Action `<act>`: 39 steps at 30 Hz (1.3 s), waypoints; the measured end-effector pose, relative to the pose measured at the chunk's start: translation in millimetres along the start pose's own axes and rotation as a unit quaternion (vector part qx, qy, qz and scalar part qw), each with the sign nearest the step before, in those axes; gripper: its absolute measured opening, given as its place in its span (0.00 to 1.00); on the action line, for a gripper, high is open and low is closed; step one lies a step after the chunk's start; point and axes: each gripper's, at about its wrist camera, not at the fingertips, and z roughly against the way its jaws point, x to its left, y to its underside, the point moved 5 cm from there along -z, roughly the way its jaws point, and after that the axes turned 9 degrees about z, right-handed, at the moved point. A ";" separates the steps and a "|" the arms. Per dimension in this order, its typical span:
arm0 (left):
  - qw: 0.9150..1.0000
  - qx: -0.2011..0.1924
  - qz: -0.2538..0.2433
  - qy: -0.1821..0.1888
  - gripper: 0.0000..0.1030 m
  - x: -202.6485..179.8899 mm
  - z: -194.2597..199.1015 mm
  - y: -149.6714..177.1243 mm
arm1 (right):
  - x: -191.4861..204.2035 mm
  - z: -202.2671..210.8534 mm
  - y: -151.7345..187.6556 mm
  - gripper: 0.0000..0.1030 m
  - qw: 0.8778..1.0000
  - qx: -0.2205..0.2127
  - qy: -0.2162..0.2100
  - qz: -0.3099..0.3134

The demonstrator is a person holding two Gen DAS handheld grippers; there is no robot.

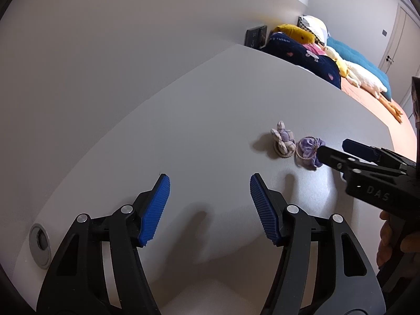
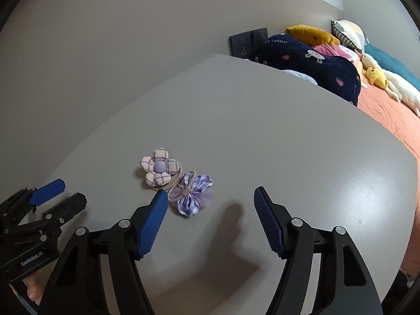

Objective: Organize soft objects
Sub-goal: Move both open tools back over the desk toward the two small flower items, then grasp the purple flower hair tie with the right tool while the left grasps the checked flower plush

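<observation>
Two small fabric flowers lie side by side on the grey table (image 2: 288, 144). The plaid flower (image 2: 159, 170) has a lilac button centre; the purple gauzy flower (image 2: 191, 195) with a cord loop touches it on the right. In the left wrist view the plaid flower (image 1: 283, 141) and purple flower (image 1: 309, 152) sit ahead to the right. My right gripper (image 2: 210, 197) is open, its left pad just beside the purple flower. My left gripper (image 1: 210, 183) is open over bare table, nothing between its fingers. The right gripper (image 1: 334, 149) appears there too, its tip at the purple flower.
A bed with an orange sheet (image 2: 388, 115) lies beyond the table's right edge, piled with a navy pillow (image 2: 309, 65), a yellow cushion (image 2: 311, 34) and a long white goose plush (image 2: 393, 84). A black wall socket (image 2: 248, 42) is on the wall. A round cable grommet (image 1: 40, 244) sits at the table's left.
</observation>
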 end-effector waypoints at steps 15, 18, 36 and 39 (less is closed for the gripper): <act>1.000 0.006 -0.006 0.005 0.60 -15.0 -8.5 -11.9 | 2.8 -12.0 -8.8 0.19 1.000 0.008 -0.006 0.025; 1.000 0.008 -0.010 0.013 0.60 -23.6 -9.5 -14.2 | -6.6 -3.5 -9.5 0.17 1.000 -0.008 0.008 0.021; 0.997 0.022 -0.065 0.025 0.34 -102.0 -55.7 -29.3 | -84.1 36.4 -2.6 0.17 0.998 -0.037 0.037 -0.044; 0.997 0.022 -0.069 0.015 0.28 -105.1 -60.0 -27.3 | -87.8 42.1 -1.8 0.17 0.997 -0.042 0.038 -0.045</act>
